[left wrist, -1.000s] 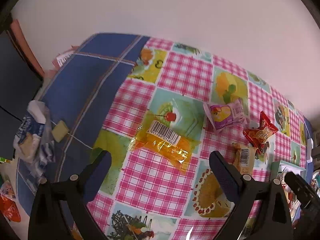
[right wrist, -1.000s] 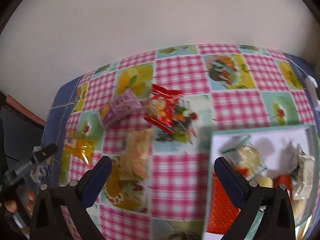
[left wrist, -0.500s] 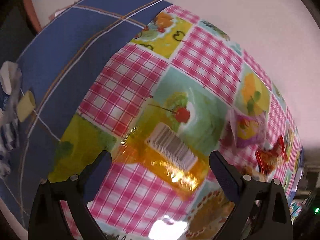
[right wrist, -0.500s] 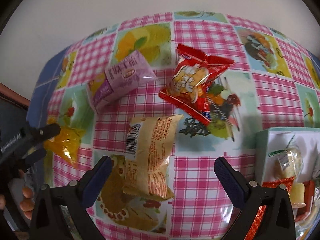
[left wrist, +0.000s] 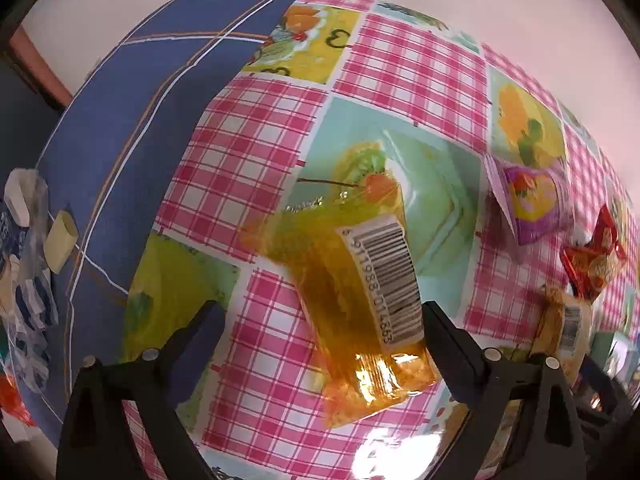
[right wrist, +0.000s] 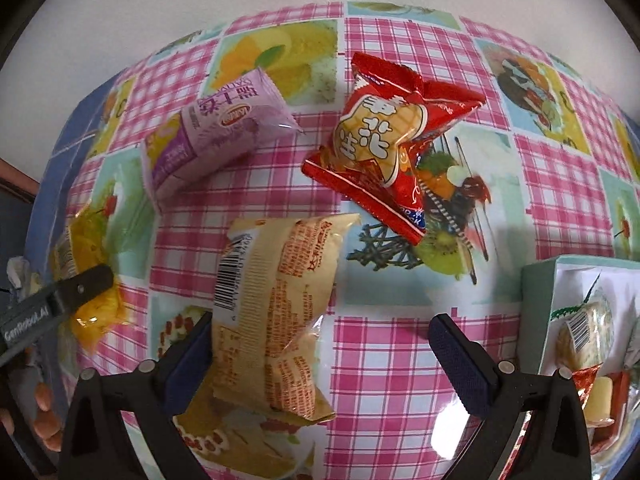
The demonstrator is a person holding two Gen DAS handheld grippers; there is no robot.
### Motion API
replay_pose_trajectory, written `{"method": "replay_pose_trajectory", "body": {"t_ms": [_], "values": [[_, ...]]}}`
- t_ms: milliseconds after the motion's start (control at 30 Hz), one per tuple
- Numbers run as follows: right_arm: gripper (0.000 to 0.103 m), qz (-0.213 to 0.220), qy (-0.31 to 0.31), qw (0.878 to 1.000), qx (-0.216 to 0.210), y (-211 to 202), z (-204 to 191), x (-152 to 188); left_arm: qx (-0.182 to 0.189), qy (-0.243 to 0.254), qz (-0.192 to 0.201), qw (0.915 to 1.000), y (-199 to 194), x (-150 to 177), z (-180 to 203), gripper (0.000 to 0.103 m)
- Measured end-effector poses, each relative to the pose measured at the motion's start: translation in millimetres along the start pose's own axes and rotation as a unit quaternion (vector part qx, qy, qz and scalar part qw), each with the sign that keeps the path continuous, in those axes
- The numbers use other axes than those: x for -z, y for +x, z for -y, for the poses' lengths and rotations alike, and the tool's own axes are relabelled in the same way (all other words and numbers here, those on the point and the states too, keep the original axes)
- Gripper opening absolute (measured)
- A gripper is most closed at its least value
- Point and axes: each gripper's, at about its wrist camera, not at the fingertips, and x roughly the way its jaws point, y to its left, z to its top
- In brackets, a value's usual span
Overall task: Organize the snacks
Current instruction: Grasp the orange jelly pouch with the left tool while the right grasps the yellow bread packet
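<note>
Between left gripper (left wrist: 320,332) fingers: orange pkt (left wrist: 356,300), flat on bench (left wrist: 248,160), nearer right pad; fingers closing, not yet pressing. Both grippers dropped close vs 1 s ago, so pickup imminent. Right gripper (right wrist: 320,344) wide open, nothing held; beige pkt (right wrist: 276,300) against its left pad. Teal box (right wrist: 536,296) right of beige pkt.

Pink gingham tablecloth (right wrist: 400,360) (fruit panels), orange packet (left wrist: 352,300), red packet (right wrist: 384,140), purple packet (right wrist: 216,136)

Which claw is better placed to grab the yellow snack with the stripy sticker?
Left. The left claw hangs right over the orange-yellow packet, jaws closing around its near end. The right claw is over the pale yellow packet instead.
</note>
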Motion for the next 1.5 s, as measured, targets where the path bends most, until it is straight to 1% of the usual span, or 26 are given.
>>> {"method": "replay_pose_trajectory", "body": {"t_ms": [100,200,300,400,533,633,700,767,967,1000,1033,1167,1233,1300,1333,1367,1433,1500], "values": [[0.103,0.002,-0.012,1.0,0.011,4.3,-5.1,1.3,-0.001,0.017,0.002,0.9999,0.5,5.0,6.0,0.086],[0.103,0.007,-0.035,0.999,0.031,8.7,-14.7,2.8,-0.015,0.036,0.012,0.9992,1.4,8.0,22.9,0.076],[0.103,0.019,-0.057,0.998,0.035,11.8,-25.9,7.8,-0.015,0.044,0.021,0.9987,0.5,9.9,32.0,0.075],[0.103,0.027,-0.061,0.997,0.036,14.7,-35.5,12.9,-0.012,0.043,0.025,0.9987,-2.4,10.3,38.1,0.075],[0.103,0.032,-0.062,0.997,0.031,19.4,-41.8,15.8,-0.004,0.038,0.026,0.9989,-6.8,13.2,31.3,0.075],[0.103,0.036,-0.059,0.997,0.028,20.5,-43.8,20.0,-0.001,0.038,0.027,0.9989,-8.8,12.8,23.2,0.077],[0.103,0.039,-0.053,0.998,0.025,19.4,-39.9,16.6,0.003,0.038,0.025,0.999,-5.9,8.7,20.7,0.084],[0.103,0.041,-0.052,0.998,0.024,12.9,-30.3,14.4,0.006,0.039,0.024,0.9989,-2.7,10.4,24.2,0.088],[0.103,0.034,-0.054,0.998,0.023,9.9,-26.1,13.8,0.006,0.044,0.023,0.9987,0.5,13.3,29.4,0.093],[0.103,0.036,-0.053,0.998,0.024,9.3,-26.9,13.6,0.006,0.042,0.019,0.9989,1.8,13.0,29.8,0.097],[0.103,0.042,-0.054,0.997,0.026,8.2,-27.9,14.4,0.006,0.039,0.011,0.9991,3.1,12.8,28.9,0.099],[0.103,0.062,-0.063,0.996,0.027,7.6,-30.6,19.1,0.002,0.041,0.01,0.9991,6.1,11.9,29.0,0.1],[0.1,0.067,-0.068,0.995,0.024,6.8,-31.8,20.9,0.002,0.043,0.016,0.999,4.9,12.2,28.9,0.1],[0.089,0.08,-0.078,0.994,0.019,2.8,-35.2,23.5,0.001,0.039,0.027,0.9989,4.4,13.5,29.8,0.1],[0.087,0.084,-0.085,0.993,0.017,0.8,-38.0,25.0,-0.002,0.04,0.032,0.9987,4.2,14.6,30.1,0.099],[0.084,0.086,-0.09,0.992,0.014,-0.8,-40.9,26.4,-0.002,0.041,0.039,0.9984,3.1,16.5,30.5,0.096],[0.078,0.093,-0.098,0.991,0.003,-3.4,-44.4,28.3,-0.001,0.045,0.055,0.9975,-2.4,19.6,31.5,0.084],[0.069,0.098,-0.1,0.99,-0.005,-6.1,-46.3,29.0,0.001,0.051,0.064,0.9966,-7.2,19.3,33.5,0.063]]}}
